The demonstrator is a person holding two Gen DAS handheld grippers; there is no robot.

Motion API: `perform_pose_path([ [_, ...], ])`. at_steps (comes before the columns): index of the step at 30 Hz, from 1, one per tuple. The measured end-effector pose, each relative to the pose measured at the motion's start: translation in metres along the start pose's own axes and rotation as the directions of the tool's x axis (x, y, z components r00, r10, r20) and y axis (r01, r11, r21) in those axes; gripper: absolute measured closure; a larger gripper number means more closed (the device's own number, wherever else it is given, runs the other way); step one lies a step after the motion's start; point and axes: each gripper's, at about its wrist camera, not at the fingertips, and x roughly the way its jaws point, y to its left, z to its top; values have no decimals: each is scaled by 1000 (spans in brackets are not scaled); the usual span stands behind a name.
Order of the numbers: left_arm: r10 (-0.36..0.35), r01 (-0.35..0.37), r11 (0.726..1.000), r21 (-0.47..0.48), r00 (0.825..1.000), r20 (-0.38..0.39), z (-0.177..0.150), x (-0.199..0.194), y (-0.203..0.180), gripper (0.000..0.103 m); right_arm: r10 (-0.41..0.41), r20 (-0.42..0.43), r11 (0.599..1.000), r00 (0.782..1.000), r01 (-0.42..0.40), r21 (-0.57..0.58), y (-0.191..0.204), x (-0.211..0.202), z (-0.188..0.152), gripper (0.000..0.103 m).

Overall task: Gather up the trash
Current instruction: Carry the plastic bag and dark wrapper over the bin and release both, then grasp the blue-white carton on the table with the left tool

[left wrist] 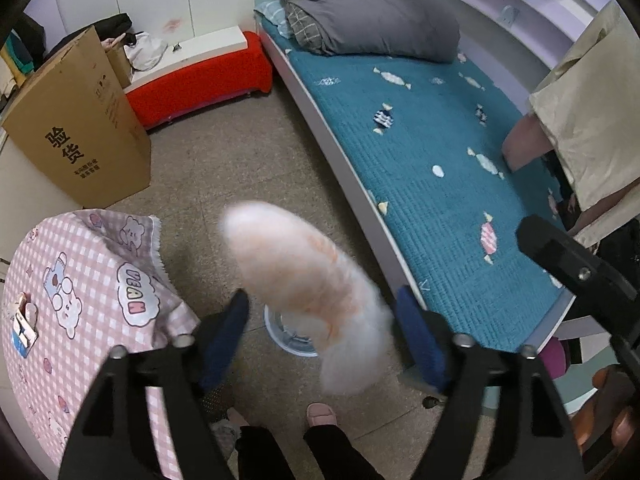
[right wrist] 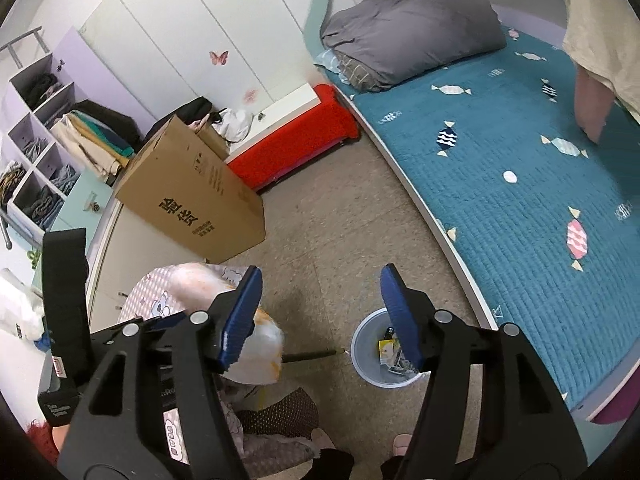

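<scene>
Both views were evenly and fairly brightly lit, with soft, faint shadows on the floor (left wrist: 248,152); no harsh glare showed; the fisheye bent the bed (left wrist: 432,152) edge into a curve and darkened the corners; a white bag (left wrist: 304,280) near the bed was smeared by motion blur; the rest stayed sharp.

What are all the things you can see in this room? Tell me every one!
Bag: one, white with orange marks, blurred, in the air between the left gripper's fingers, above the bin.
Bin: one, pale blue, on the floor beside the bed, scraps inside.
Cardboard box: one, brown, on the floor by the table.
Table: one, pink checked cloth, lower left.
Bed: one, teal cover with sweets pattern.
Quilt: one, grey, at the bed's far end.
Bench: one, red, against the wall.
Slipper: one clearly seen, pink.
Left gripper: black, blue pads, open.
Right gripper: black, blue pads, open, empty.
</scene>
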Motion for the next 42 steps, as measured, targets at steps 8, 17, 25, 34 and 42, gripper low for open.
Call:
perform_pose_path([
  [8,2,-2,1000,-17,1000,-6,-5,-3,5,24,-3,-18,1000,1000,3,9,-3,3,-2,42],
  [17,19,-16,998,-61,999,45,-16,-27,31,24,21,-44,999,999,-22,-39,29,12,-10,42],
  [25,61,-48,987,-156,995,78,-35,-53,104,23,62,-99,991,993,-72,-108,95,40,-27,42],
  [34,147,-118,930,-347,987,59,-83,-81,264,23,150,-235,961,960,-198,-195,233,110,-76,42],
  [42,197,-169,834,-526,980,-3,-143,-86,427,23,183,-370,931,911,-282,-231,352,195,-137,42],
])
